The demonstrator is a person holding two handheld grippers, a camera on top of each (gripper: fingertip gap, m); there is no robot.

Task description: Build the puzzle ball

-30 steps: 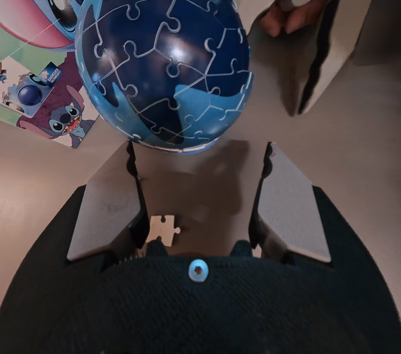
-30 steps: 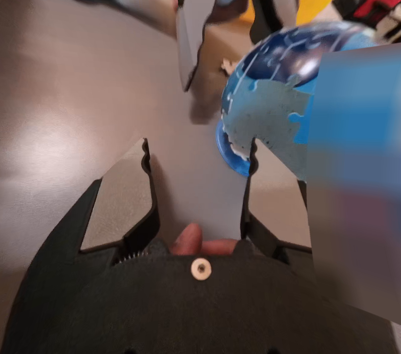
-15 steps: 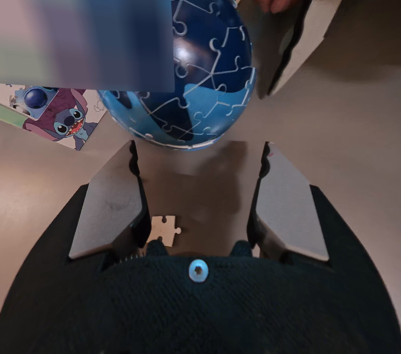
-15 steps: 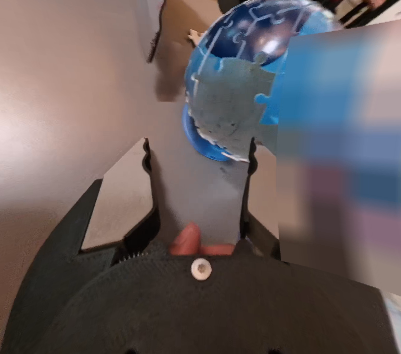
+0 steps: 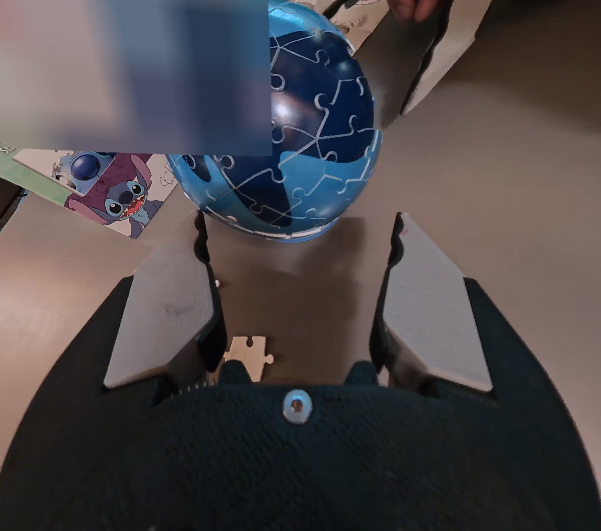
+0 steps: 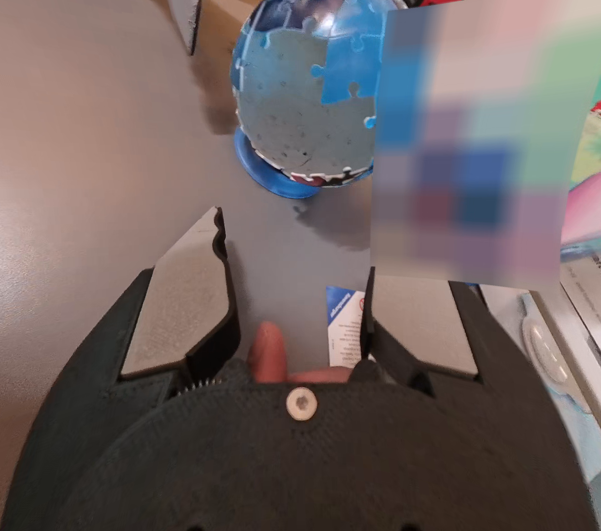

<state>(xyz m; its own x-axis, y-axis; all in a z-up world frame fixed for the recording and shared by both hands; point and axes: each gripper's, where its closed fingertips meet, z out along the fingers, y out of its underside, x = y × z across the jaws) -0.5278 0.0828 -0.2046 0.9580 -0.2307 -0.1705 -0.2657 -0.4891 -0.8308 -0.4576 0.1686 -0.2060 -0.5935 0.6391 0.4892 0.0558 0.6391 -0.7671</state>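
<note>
Both tongs spread wide and empty: puzzle ball (image 5: pixel 312 131) upright on blue stand (image 6: pixel 276 180) straight ahead of left tongs (image 5: pixel 297 222), nearer than right tongs (image 6: pixel 296 242); loose piece (image 5: pixel 248 352) on surface (image 5: pixel 487 190) beneath left tongs.

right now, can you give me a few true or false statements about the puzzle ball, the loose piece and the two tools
1. The puzzle ball sits on a blue stand. True.
2. The left tool is clamped on the ball. False: its jaws are open and empty, short of the ball.
3. A loose puzzle piece lies pale side up on the table between the left tool's fingers. True.
4. The ball is fully covered with pieces. False: the right wrist view shows a large bare grey patch.
5. The right tool holds a piece. False: it is open and empty.
</note>
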